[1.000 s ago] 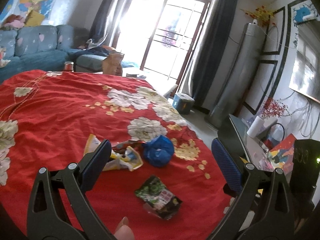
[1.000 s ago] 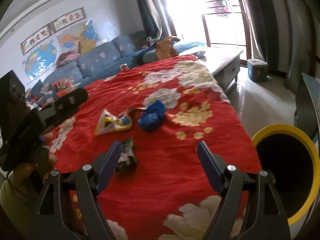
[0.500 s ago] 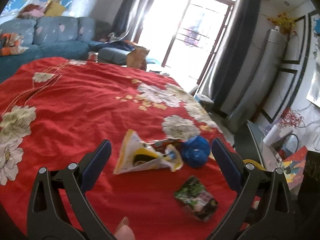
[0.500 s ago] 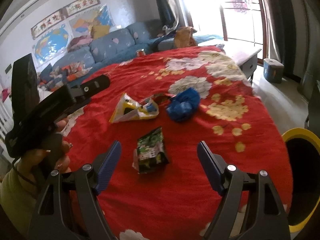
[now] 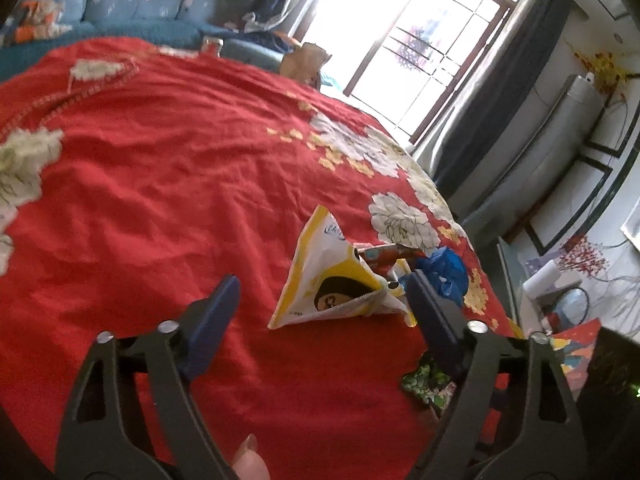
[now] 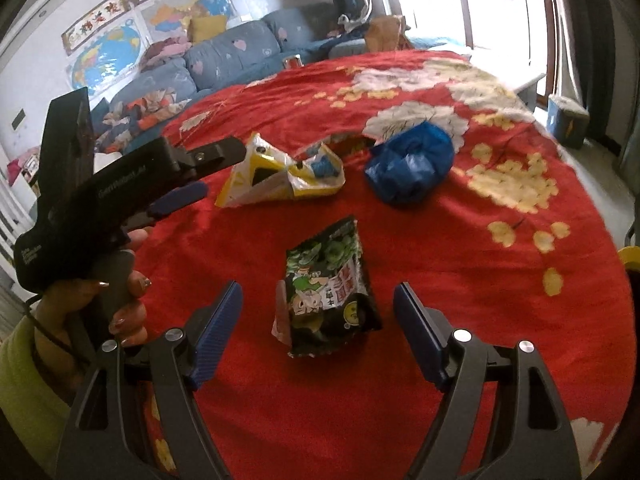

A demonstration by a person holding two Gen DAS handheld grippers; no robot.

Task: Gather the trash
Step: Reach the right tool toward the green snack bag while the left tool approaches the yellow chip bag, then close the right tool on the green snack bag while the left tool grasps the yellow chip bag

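Straddling green snack wrapper (image 6: 330, 292) on red cloth (image 6: 460, 280): right gripper (image 6: 318, 312) wide open, empty, lined up for pinch. Left gripper (image 5: 320, 300) likewise spread, empty, aimed at yellow bag (image 5: 332, 280); blue wad (image 6: 408, 160) beside it. Yellow bin rim (image 6: 629, 258) near, probably drop point.

The green snack bag (image 5: 426, 384) is mostly hidden behind the left gripper's finger (image 5: 436, 322). The yellow bin (image 6: 629, 258) is cut off by the picture's edge. The words on the wall posters (image 6: 132, 0) are too small to read.
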